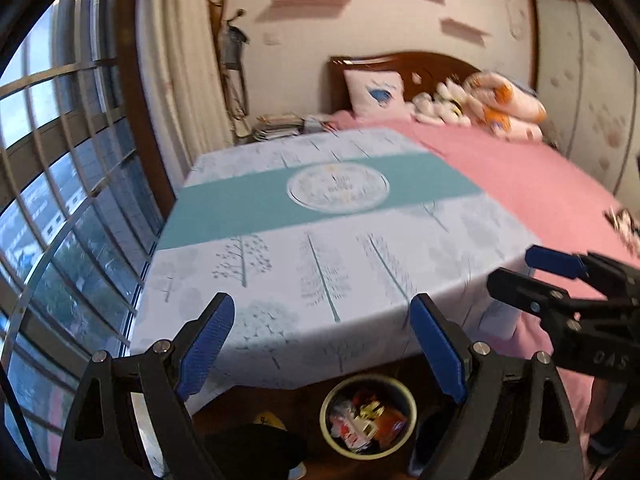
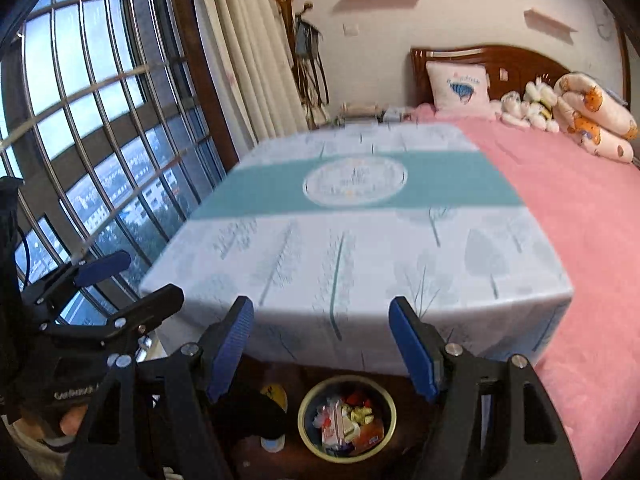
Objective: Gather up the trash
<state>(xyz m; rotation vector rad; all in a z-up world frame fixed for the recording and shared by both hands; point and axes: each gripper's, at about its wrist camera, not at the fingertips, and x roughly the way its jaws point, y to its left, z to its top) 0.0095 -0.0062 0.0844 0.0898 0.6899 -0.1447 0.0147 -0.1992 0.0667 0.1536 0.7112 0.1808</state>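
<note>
Trash (image 1: 366, 420), crinkled wrappers and cartons, is sitting in a round bin (image 1: 408, 396) on the floor below the table's near edge. Smooth tree-print tablecloth (image 1: 320, 240) is draping that edge. Left gripper (image 1: 322, 346) and right gripper (image 2: 322, 346) are hovering spread wide, empty, above the bin.

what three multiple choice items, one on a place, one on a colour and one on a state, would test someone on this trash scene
1. Where is the trash bin?
A. on the pink bed
B. on the floor at the near edge of the table
C. on the window sill

2. What colour is the band across the tablecloth?
A. teal
B. red
C. yellow

3. How do the left gripper and right gripper stand?
A. both shut on wrappers
B. one shut on a wrapper
C. both open, holding nothing

Answers: 1 B, the bin sits on dark floor below the cloth's near edge. 2 A, the stripe is teal. 3 C, each wrist view shows blue pads wide apart with nothing between.
</note>
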